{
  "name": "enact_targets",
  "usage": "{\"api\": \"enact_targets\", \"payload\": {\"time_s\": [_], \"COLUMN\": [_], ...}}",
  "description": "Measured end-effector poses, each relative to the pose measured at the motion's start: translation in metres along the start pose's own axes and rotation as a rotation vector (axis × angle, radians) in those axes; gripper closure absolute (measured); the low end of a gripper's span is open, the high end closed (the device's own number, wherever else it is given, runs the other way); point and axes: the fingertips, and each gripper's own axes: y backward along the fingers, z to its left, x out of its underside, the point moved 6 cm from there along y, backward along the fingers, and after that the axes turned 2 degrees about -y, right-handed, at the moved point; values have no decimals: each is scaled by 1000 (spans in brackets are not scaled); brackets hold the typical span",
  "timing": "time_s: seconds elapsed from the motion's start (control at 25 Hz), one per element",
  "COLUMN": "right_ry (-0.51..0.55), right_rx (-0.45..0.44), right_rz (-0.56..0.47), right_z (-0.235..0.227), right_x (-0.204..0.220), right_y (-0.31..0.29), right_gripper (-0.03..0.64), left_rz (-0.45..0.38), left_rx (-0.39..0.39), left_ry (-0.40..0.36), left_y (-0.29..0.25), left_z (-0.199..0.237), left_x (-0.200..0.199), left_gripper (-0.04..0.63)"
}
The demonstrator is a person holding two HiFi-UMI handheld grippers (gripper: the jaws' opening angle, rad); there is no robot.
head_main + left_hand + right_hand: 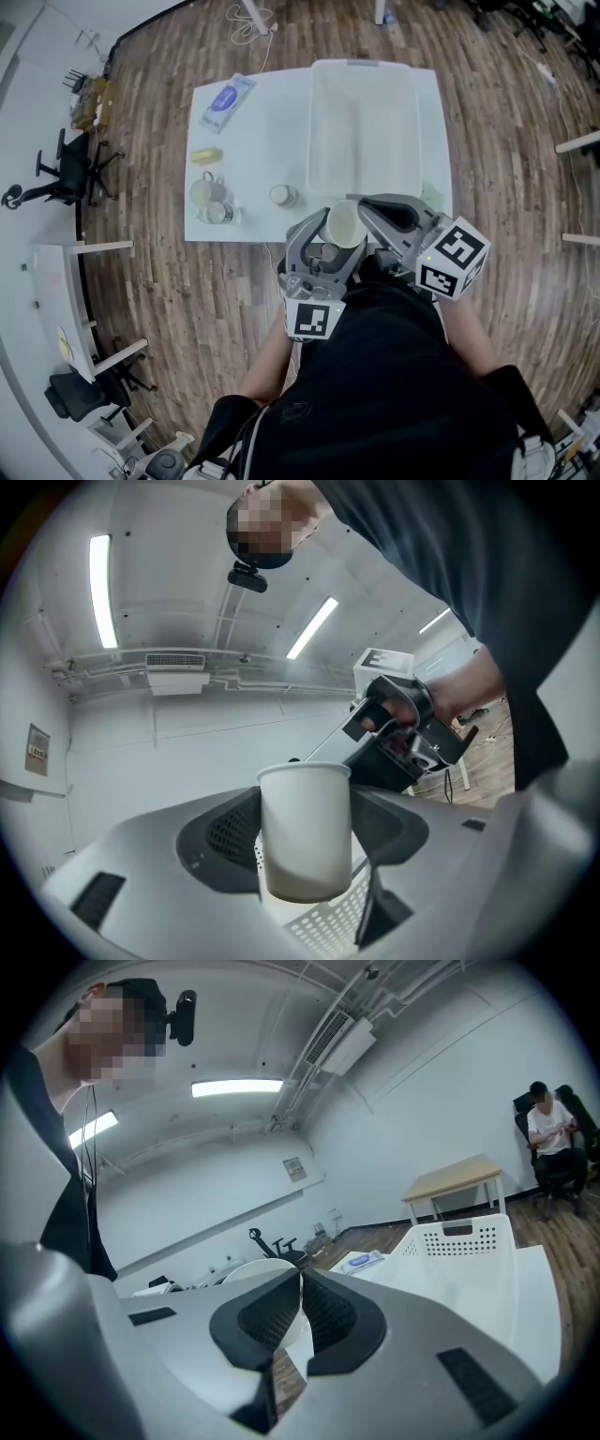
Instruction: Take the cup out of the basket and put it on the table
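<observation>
A white paper cup (344, 225) hangs in the air over the near edge of the white table (253, 141), just in front of the white basket (314, 122). My left gripper (339, 234) is shut on the cup's body; in the left gripper view the cup (305, 832) stands upright between both pads. My right gripper (362, 210) meets the cup from the right, and its jaws are shut on the thin wall at the rim (248, 1267). The right gripper (398, 728) shows behind the cup in the left gripper view. The basket (459, 1241) looks empty.
On the table's left part lie a blue packet (227, 98), a yellow block (206, 156), a mug and a jar (208, 195) and a small round lid (281, 195). Wooden floor surrounds the table. A seated person (548, 1133) and a wooden desk (459, 1177) are far off.
</observation>
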Motion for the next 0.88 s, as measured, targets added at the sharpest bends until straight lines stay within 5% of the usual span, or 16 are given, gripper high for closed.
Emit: {"api": "enact_targets", "payload": {"time_s": [0.52,0.88], "right_ry": [5,79], "right_rx": [-41,-57], "right_rz": [45,125], "right_z": [1,11], "right_x": [4,33], "right_y": [-33,-72], "right_gripper": [592,592], "left_rz": [159,331], "left_rx": [-38,-176], "left_ry": [64,134], "left_y": [24,93], "left_z": [12,32], "left_x": [40,91], "left_gripper": [302,302]}}
